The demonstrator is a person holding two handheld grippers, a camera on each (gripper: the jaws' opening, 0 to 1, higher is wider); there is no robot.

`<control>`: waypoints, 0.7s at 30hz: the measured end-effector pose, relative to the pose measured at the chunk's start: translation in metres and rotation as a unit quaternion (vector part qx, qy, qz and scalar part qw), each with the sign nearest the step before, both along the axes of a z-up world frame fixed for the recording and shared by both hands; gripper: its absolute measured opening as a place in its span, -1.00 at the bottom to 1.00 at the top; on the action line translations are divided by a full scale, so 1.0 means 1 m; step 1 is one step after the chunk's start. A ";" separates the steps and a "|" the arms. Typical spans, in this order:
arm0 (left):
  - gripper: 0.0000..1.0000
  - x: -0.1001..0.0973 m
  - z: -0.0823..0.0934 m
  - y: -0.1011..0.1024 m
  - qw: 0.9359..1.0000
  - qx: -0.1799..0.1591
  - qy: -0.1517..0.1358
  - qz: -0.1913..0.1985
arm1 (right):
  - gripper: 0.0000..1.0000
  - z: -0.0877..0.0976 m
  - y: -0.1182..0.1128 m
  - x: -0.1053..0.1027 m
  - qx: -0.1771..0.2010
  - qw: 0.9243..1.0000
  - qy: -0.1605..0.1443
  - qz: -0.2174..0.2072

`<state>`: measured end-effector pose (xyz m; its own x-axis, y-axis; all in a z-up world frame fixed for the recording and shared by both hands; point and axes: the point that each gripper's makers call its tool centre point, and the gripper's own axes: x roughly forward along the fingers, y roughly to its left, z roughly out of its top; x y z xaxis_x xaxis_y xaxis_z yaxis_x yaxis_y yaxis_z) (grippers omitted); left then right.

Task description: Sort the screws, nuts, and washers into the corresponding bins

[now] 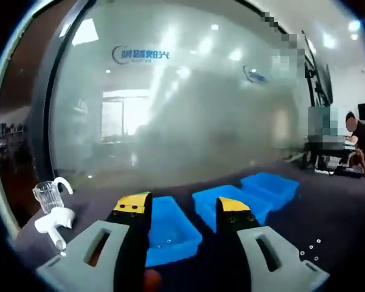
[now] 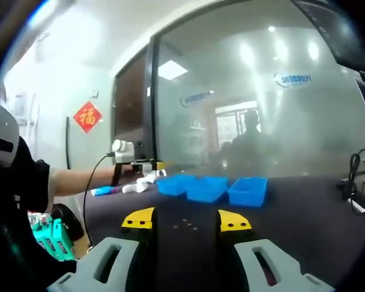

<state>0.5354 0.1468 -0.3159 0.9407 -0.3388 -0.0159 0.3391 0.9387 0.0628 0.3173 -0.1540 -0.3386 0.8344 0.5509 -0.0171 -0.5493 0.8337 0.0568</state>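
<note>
Three blue bins stand in a row on the dark table: left bin (image 1: 167, 234), middle bin (image 1: 228, 204), right bin (image 1: 271, 188). My left gripper (image 1: 184, 205) hovers over them, jaws wide apart with nothing between. A few small metal parts (image 1: 310, 248) lie to its right. In the right gripper view the same bins (image 2: 207, 188) sit farther off, and small loose parts (image 2: 185, 226) are scattered on the table just beyond my right gripper (image 2: 186, 219), which is open and empty. The left gripper (image 2: 143, 164), held by a person's arm (image 2: 79, 179), hangs above the leftmost bin.
A clear glass cup (image 1: 48, 194) and a white object (image 1: 52, 222) sit near the table's left edge. A frosted glass wall (image 1: 188, 103) runs behind the table. A seated person (image 1: 359, 137) is at the far right. Cables (image 2: 353, 188) lie at the table's right side.
</note>
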 end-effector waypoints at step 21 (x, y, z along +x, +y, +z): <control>-0.13 -0.148 -0.026 0.006 0.993 -0.059 0.011 -0.101 | -0.29 0.004 0.014 0.005 -0.008 1.000 -0.006 0.016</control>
